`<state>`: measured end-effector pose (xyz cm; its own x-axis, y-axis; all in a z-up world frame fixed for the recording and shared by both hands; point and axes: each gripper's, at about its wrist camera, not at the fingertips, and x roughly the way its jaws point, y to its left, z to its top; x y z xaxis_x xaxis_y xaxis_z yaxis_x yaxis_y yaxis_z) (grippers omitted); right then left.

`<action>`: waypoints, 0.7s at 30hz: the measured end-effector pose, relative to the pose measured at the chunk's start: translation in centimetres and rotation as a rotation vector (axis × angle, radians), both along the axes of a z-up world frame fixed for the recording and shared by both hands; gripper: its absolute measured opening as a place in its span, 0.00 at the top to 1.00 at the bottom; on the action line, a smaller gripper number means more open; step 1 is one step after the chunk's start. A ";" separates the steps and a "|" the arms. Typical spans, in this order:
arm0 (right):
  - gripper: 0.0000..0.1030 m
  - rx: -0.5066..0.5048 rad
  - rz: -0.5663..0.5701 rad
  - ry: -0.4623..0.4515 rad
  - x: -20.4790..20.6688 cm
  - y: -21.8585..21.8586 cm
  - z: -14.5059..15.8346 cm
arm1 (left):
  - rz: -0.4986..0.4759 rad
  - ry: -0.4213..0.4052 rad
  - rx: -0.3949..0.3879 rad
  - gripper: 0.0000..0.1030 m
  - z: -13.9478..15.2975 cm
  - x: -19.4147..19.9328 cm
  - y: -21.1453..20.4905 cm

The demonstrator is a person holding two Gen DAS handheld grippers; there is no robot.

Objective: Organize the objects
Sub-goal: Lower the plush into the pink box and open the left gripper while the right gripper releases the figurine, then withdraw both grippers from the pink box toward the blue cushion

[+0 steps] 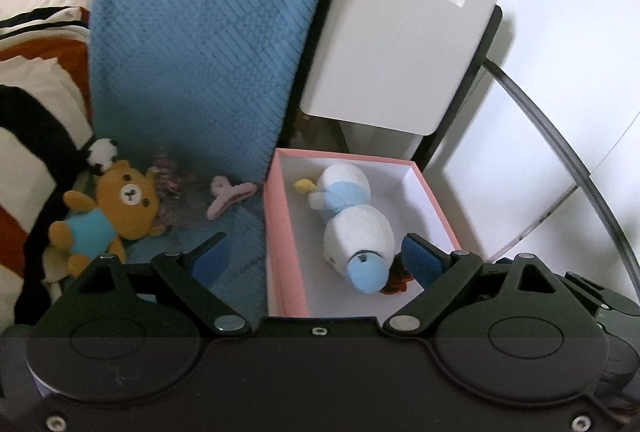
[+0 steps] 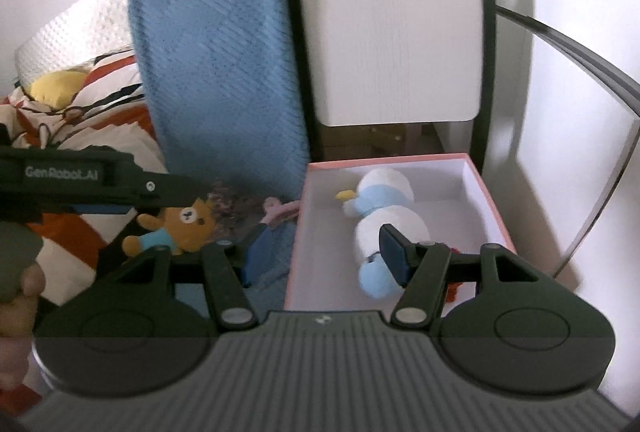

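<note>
White-and-blue plush duck (image 1: pixel 352 216) lying in pink cardboard box (image 1: pixel 280 232) frame centre, brown plush bear (image 1: pixel 116 207) lower left, left gripper (image 1: pixel 316 256) jaws wide, empty, right gripper (image 2: pixel 320 260) jaws part-open, empty.

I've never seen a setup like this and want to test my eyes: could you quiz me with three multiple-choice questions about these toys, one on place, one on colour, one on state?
1. Where is the white plush toy?
A in the pink box
B on the chair
C on the pillow

2. What colour is the teddy bear's shirt?
A red
B light blue
C green

3. The pink box is:
A closed
B open
C upside down

Answers: 1 A, it lies inside the walls; 2 B, blue on its body; 3 B, its white inside shows.
</note>
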<state>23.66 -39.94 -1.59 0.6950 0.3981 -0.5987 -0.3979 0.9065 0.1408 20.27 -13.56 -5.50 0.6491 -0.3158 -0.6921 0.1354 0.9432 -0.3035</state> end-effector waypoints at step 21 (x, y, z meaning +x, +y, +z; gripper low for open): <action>0.38 0.057 0.044 -0.011 -7.1 6.8 -1.3 | 0.057 -0.084 0.044 0.03 0.6 -7.5 8.8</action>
